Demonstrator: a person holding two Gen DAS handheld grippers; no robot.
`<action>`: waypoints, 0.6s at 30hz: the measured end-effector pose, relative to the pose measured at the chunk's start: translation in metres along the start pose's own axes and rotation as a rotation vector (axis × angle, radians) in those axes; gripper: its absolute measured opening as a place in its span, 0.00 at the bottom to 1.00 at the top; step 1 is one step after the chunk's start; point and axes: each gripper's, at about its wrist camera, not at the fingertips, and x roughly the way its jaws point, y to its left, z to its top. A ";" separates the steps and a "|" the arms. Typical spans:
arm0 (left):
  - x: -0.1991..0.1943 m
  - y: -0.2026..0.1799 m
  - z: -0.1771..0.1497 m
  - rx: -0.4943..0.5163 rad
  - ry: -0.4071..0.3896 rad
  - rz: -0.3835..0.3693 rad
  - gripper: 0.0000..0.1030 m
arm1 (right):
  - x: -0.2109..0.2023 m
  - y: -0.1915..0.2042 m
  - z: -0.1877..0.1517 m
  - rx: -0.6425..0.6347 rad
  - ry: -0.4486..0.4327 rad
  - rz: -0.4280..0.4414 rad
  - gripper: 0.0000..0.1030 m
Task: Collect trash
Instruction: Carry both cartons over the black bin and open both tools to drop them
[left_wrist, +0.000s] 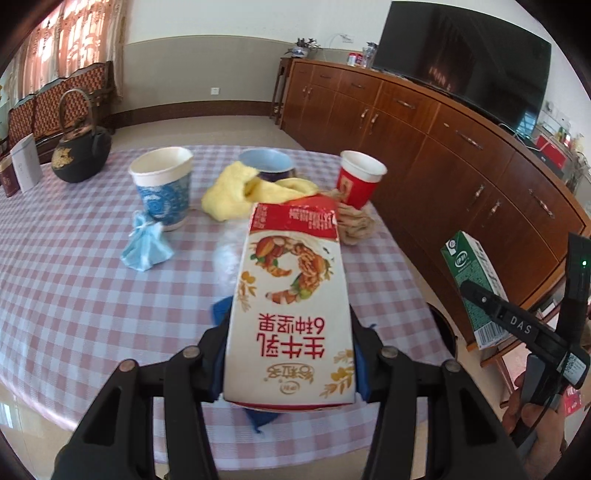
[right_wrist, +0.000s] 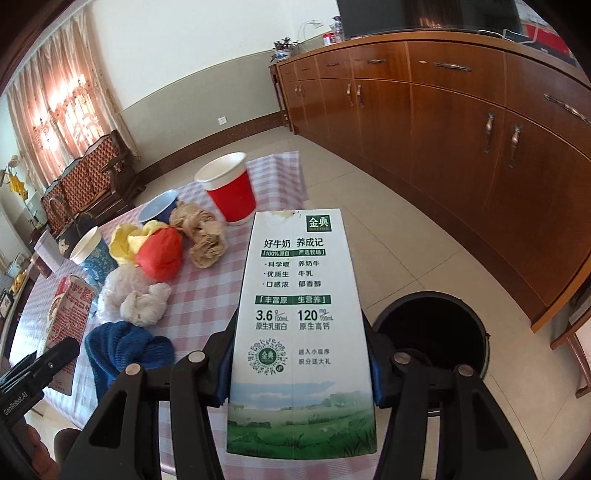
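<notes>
A: How does the left gripper (left_wrist: 290, 354) stand?

B: Its blue pads pinch the red carton (left_wrist: 291, 295) on both sides; the carton hangs clear above the checked cloth (left_wrist: 66, 295), its top pointing away from the camera.

A: And the right gripper (right_wrist: 301, 354)?

B: Likewise clamped, on the green carton (right_wrist: 301, 314); that carton sits past the table edge, over the tiled floor, with the black bin (right_wrist: 432, 332) just to its right and lower down.

A: What lies on the table?

B: A red cup (right_wrist: 231, 192) near the far edge; a blue-patterned cup (left_wrist: 162, 184); a blue bowl (left_wrist: 266, 162) behind a yellow rag (left_wrist: 236, 192); brown crumpled paper (right_wrist: 201, 236) beside a red wad (right_wrist: 160, 254); white tissue (right_wrist: 142, 302); a blue cloth (right_wrist: 125, 350) nearest the camera; a pale blue pouch (left_wrist: 146, 245); a black teapot (left_wrist: 79, 151) far left.
</notes>
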 end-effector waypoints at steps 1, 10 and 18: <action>0.003 -0.013 0.001 0.015 0.007 -0.024 0.51 | -0.003 -0.014 0.000 0.017 -0.001 -0.015 0.55; 0.059 -0.141 0.003 0.128 0.121 -0.229 0.51 | -0.003 -0.134 -0.011 0.156 0.047 -0.122 0.55; 0.134 -0.207 -0.007 0.134 0.270 -0.257 0.51 | 0.050 -0.201 -0.017 0.202 0.180 -0.140 0.55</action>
